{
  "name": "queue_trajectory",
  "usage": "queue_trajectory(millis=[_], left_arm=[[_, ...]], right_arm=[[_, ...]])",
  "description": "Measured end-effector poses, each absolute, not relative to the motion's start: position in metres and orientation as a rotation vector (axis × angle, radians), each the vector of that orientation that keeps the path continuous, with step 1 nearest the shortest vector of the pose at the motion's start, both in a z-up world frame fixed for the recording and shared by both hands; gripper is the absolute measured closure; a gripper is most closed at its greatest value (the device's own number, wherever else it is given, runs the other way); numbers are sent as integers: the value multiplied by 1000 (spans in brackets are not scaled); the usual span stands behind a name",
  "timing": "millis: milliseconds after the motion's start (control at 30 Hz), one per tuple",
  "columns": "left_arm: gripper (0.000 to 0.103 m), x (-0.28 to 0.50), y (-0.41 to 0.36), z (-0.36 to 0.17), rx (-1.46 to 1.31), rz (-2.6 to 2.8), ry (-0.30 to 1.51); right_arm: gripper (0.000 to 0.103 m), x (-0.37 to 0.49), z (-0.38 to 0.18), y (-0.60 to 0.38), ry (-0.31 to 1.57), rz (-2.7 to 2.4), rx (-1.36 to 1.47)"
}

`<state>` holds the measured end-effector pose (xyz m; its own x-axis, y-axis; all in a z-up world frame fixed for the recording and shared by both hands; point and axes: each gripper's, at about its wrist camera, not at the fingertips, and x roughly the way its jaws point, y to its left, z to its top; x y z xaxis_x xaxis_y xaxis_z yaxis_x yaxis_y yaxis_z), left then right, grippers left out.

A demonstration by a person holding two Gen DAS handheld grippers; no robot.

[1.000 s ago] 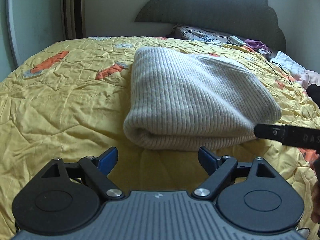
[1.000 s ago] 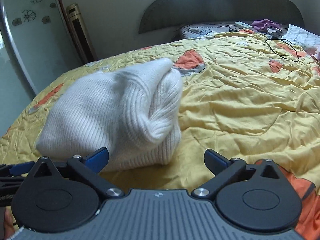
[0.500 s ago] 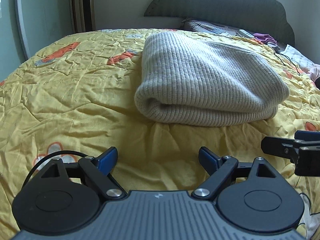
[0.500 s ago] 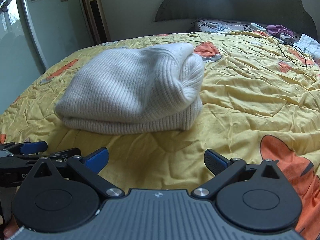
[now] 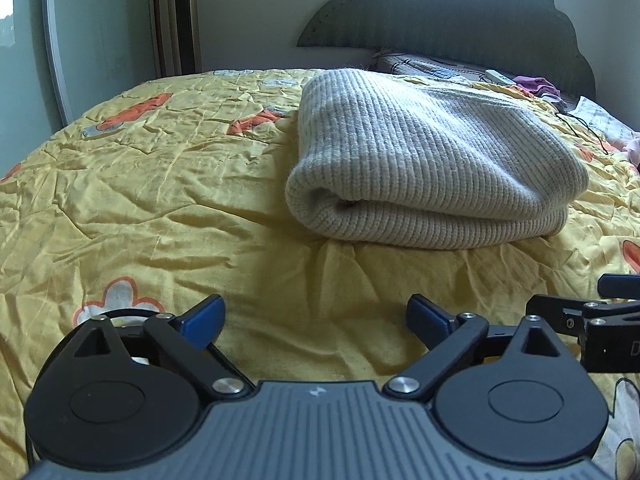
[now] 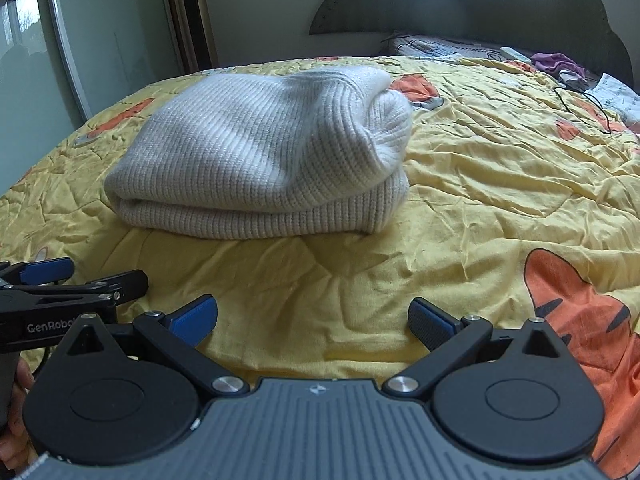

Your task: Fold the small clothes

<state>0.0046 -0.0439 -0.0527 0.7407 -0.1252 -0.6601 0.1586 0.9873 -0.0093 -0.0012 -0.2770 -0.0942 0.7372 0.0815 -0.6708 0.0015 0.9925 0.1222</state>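
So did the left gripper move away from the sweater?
Yes. The left gripper has backed away from the sweater: more yellow bedspread now shows between its open fingers and the fold.

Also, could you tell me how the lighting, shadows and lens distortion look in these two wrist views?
Left wrist view: backlit, sweater greyish, casting shadow on the bedspread; fisheye bends the door frame. Right wrist view: brighter, sweater whiter, headboard soft.

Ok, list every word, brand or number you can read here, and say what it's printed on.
"GenRobo", cut off by the right gripper's housing: on the side of the left gripper, seen in the right wrist view.
A lone "D", cut off at the frame edge: on the right gripper in the left wrist view.
Nothing else is readable.
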Motion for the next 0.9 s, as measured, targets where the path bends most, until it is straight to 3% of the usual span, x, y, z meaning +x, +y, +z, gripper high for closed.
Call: queue_trajectory(millis=[233,900], left_arm=[[0,3,-47,-57,66,-147,704],[0,2,-48,-59,67,-137,697]], right_arm=[[0,-1,-106,-270,701,-19,37],[0,0,-109,-266,686,-60,59]])
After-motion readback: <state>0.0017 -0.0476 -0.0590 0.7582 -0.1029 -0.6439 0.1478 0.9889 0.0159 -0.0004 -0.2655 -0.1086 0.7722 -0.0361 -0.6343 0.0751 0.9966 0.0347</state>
